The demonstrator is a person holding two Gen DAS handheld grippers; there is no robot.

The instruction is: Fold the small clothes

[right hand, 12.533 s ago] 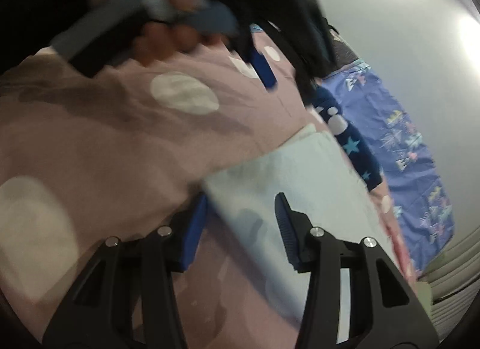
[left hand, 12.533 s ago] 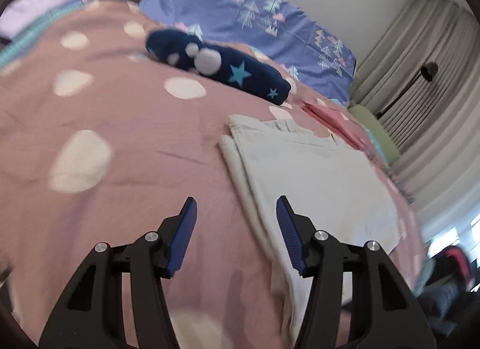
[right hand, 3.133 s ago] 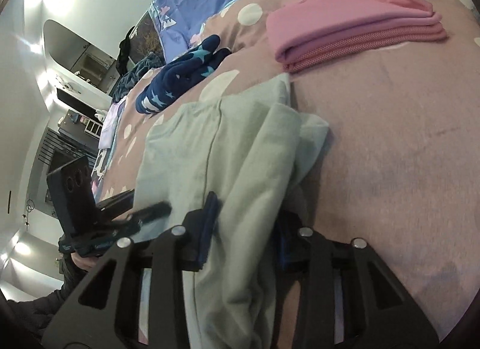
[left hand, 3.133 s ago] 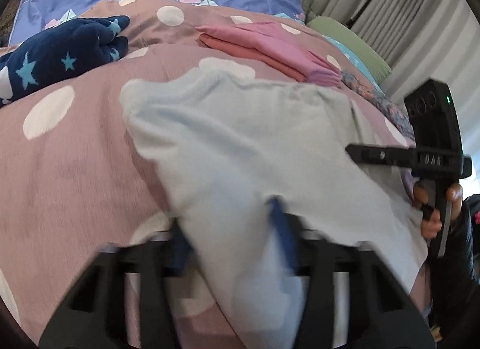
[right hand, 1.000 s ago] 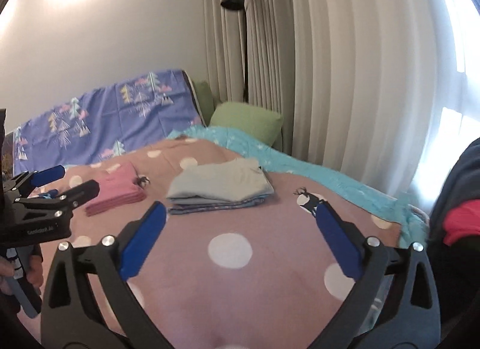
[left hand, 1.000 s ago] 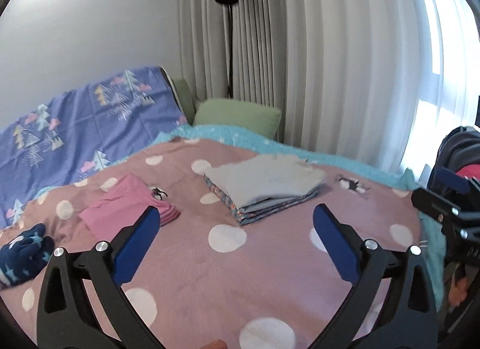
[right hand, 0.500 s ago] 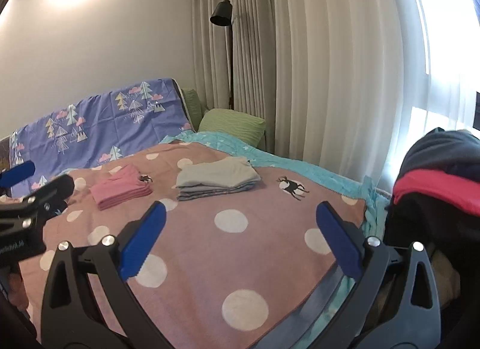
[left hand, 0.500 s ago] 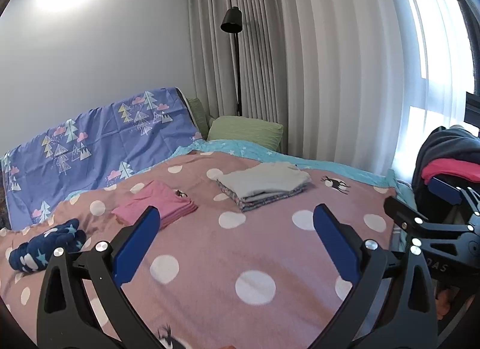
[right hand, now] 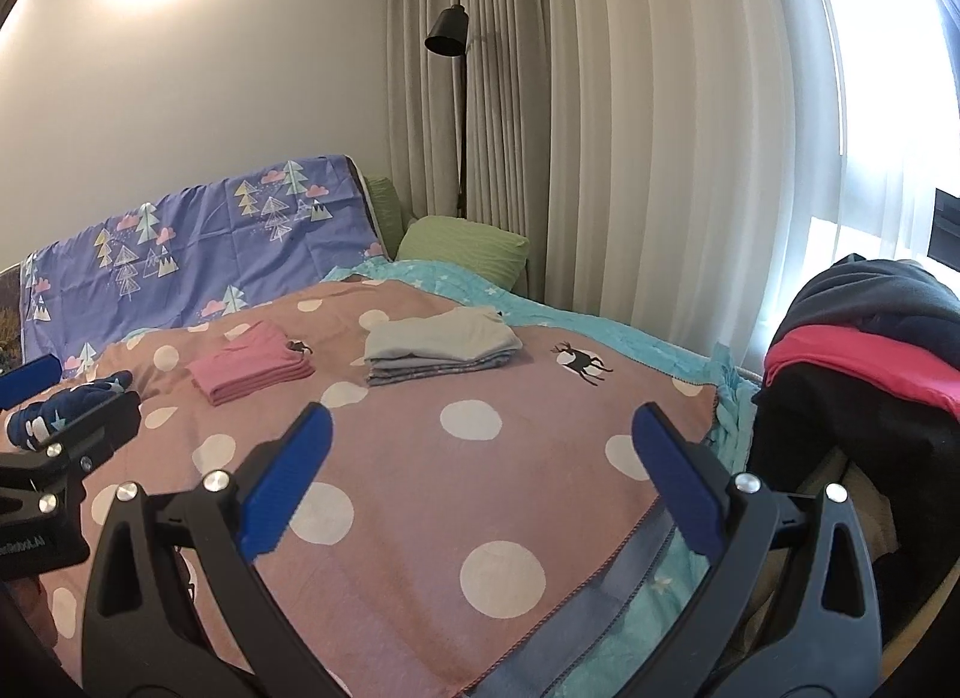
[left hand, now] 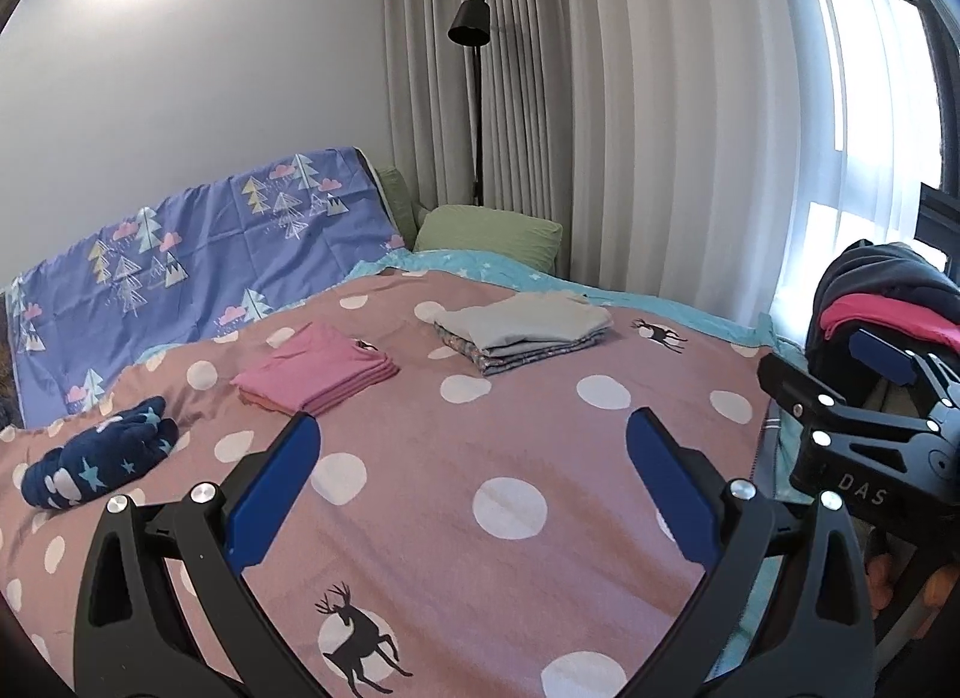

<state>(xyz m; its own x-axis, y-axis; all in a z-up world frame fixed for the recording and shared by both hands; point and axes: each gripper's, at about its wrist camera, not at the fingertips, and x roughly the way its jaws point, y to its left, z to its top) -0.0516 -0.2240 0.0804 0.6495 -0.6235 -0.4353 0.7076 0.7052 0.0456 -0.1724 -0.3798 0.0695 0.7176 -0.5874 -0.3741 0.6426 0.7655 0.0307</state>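
Note:
A folded grey-white garment (left hand: 521,318) tops a small stack of folded clothes on the far side of the pink polka-dot bed cover (left hand: 456,458); it also shows in the right wrist view (right hand: 441,336). A folded pink pile (left hand: 315,369) (right hand: 249,371) lies left of it. A navy star-print garment (left hand: 99,453) (right hand: 72,398) lies crumpled at the left. My left gripper (left hand: 474,488) is open and empty, held well back from the bed. My right gripper (right hand: 480,485) is open and empty too.
A green pillow (left hand: 489,233) and a purple tree-print sheet (left hand: 198,272) lie at the bed's head. A floor lamp (left hand: 471,32) stands by the curtains. A pile of dark and red clothes (right hand: 870,338) sits at the right beside the bed edge.
Both grippers have drawn further back from the bed, so the folded stacks look smaller and farther. Both stay open and empty.

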